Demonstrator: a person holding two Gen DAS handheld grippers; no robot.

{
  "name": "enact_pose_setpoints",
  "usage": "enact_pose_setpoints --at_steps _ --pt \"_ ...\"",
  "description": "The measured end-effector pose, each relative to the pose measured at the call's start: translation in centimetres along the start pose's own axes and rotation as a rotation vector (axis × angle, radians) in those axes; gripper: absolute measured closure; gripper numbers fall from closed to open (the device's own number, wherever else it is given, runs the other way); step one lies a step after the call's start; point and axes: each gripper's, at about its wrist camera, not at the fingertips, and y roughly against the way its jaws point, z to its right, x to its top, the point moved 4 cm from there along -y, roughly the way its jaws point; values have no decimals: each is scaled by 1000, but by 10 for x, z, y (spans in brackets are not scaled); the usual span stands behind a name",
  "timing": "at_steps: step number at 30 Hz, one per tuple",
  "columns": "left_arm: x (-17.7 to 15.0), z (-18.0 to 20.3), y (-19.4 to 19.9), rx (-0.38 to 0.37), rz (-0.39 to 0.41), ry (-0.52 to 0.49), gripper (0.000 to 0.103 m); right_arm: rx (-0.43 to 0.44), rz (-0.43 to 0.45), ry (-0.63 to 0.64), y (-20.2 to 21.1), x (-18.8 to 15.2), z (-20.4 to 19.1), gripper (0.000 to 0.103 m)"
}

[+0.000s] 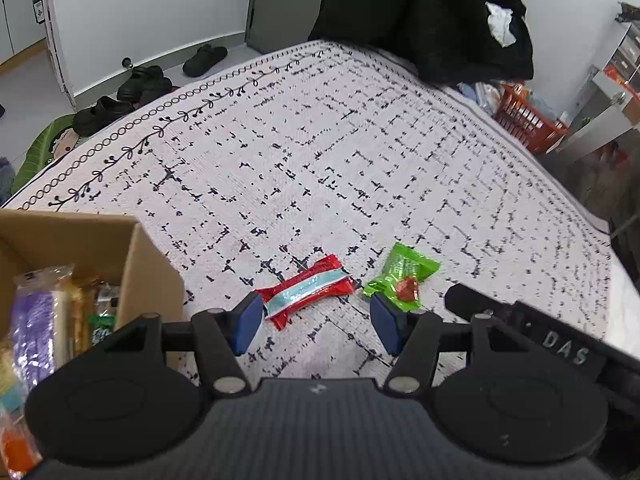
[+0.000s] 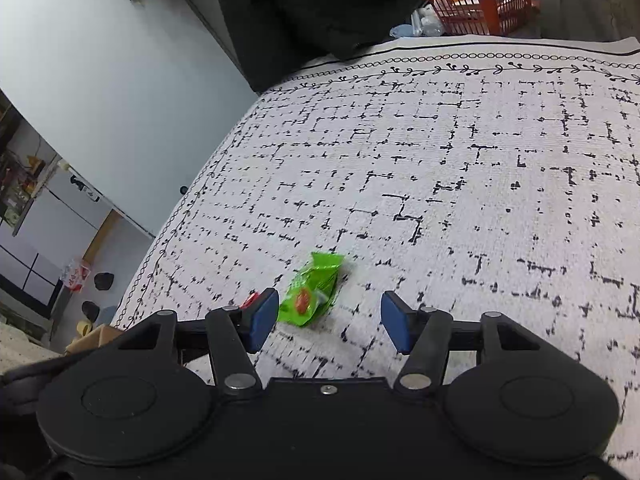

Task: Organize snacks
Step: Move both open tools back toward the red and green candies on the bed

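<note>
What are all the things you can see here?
red snack packet: one, red with a pale blue stripe, on the rug between the left gripper's pads
green snack packet: one, green, on the rug right of the red one
cardboard box: one, brown, left of the packets, snacks inside
rug: one, white with black marks
basket: one, orange, beyond the rug
shoes: several, black, on the floor
left gripper: black, blue pads, open
right gripper: black, blue pads, open

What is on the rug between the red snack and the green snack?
Nothing. In the left wrist view, only bare patterned rug shows between the red snack and the green snack; they lie apart.
</note>
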Motion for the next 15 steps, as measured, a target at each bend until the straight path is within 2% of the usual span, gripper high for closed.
enact_pose_setpoints --at_steps 9,15 --pt "5 -2 -43 77 -66 -56 43 13 -36 -11 -21 6 5 46" --pt "10 -3 -63 99 -82 -99 40 23 -53 -10 -29 8 3 46"
